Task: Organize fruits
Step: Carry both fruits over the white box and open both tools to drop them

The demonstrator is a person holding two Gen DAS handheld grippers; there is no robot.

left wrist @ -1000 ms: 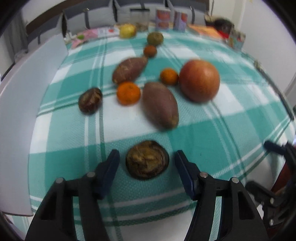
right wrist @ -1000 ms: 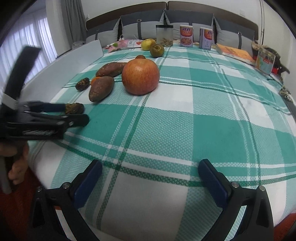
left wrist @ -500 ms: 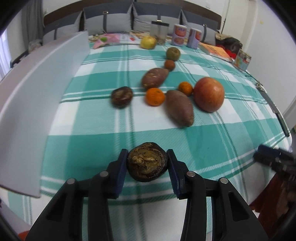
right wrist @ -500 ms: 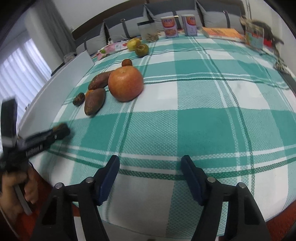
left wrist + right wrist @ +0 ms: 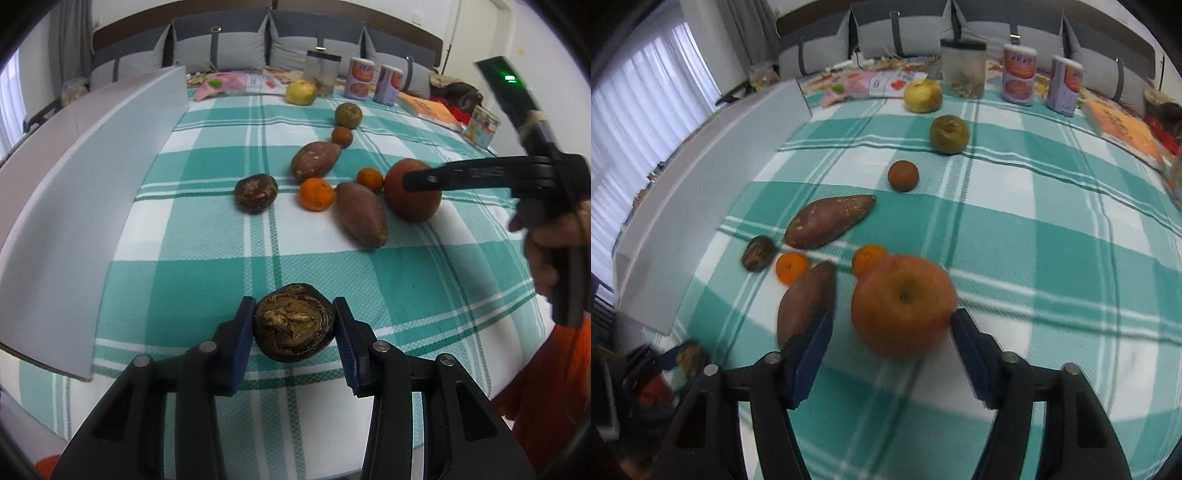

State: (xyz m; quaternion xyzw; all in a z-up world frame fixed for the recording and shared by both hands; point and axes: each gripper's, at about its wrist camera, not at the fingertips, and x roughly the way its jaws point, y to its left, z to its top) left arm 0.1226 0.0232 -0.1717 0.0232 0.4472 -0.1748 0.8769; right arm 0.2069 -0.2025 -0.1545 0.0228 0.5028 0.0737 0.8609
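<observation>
My left gripper [image 5: 293, 328] is shut on a dark, wrinkled brown fruit [image 5: 293, 323], held just above the checked cloth near the table's front edge. My right gripper [image 5: 892, 321] straddles a big red-orange apple [image 5: 905, 306]. Its jaws are opening. The right pad [image 5: 964, 332] is at the apple's side and the left pad [image 5: 812, 339] stands apart from it. In the left wrist view a finger of the right gripper [image 5: 424, 181] crosses that apple [image 5: 410, 210], with a hand behind it. Two sweet potatoes [image 5: 831, 221] [image 5: 807, 302], two tangerines [image 5: 792, 266] [image 5: 868, 258] and another dark fruit [image 5: 759, 253] lie close by.
A white board [image 5: 92, 177] leans along the table's left side. Further back lie a small brown fruit [image 5: 903, 176], a greenish one [image 5: 949, 133] and a yellow apple [image 5: 922, 95]. A jar [image 5: 963, 68], two cans [image 5: 1018, 74], a book [image 5: 1123, 129] and cushions line the far edge.
The left jaws closed on the dark wrinkled fruit and raised it a little. The right gripper swept from the near table edge to the big apple, and its jaws came in from wide open.
</observation>
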